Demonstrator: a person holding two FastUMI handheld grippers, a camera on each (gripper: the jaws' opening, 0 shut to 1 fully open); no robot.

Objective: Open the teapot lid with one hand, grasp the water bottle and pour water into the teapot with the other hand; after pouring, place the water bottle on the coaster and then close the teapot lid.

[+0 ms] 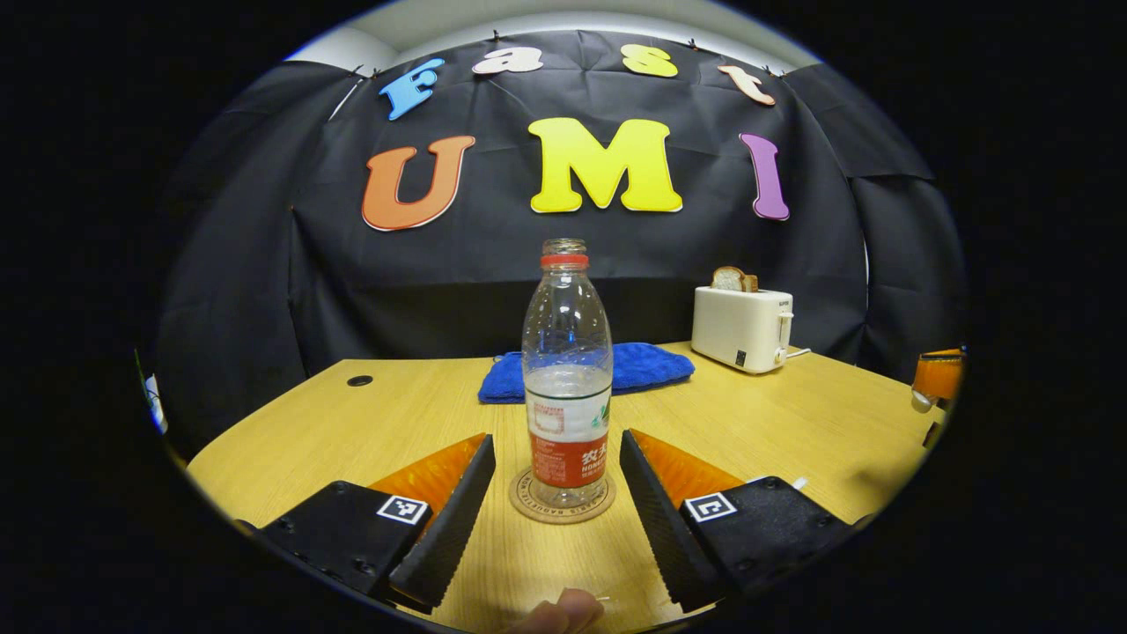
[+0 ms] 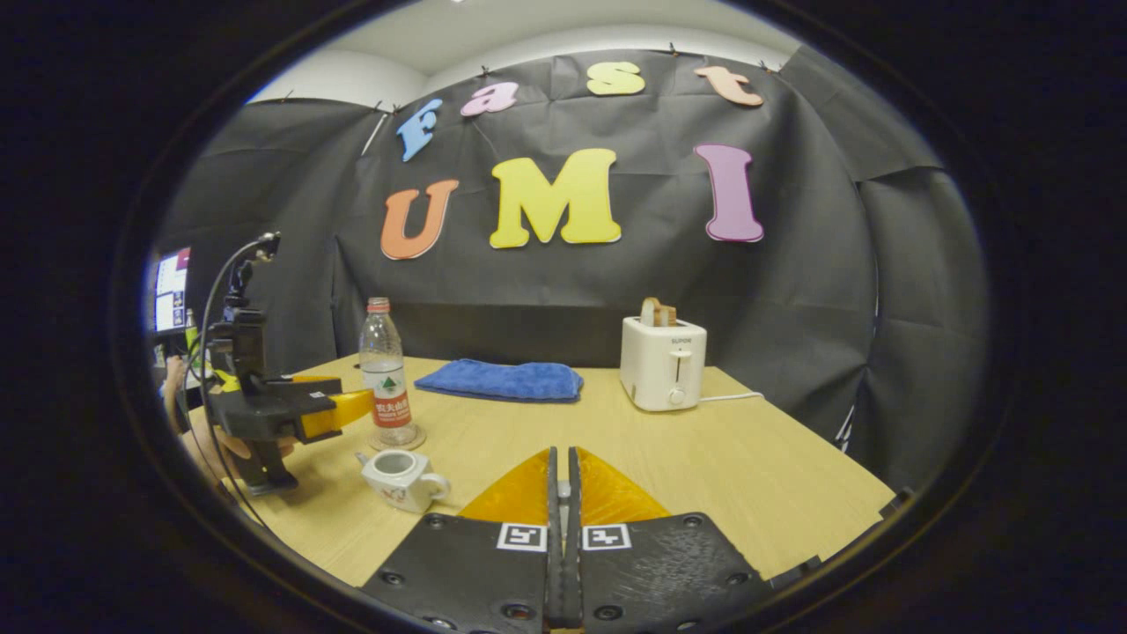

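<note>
Open worktop point(image 2: 704, 458) at the right, crowded at the left.

Left tongs point(image 1: 556, 493) spread wide, with gaps either side of the water bottle point(image 1: 568, 379) upright on its coaster point(image 1: 528, 504). Just beside it, a lidless teapot point(image 2: 401, 478). Farther back, blocking the rear edge: blue cloth point(image 2: 502, 380) and toaster point(image 2: 662, 363). Right tongs point(image 2: 561, 493) pressed together over bare wood.

Toaster point(image 2: 662, 363) front: "SUPOR", faint, possibly misread; other print illegible.
</note>
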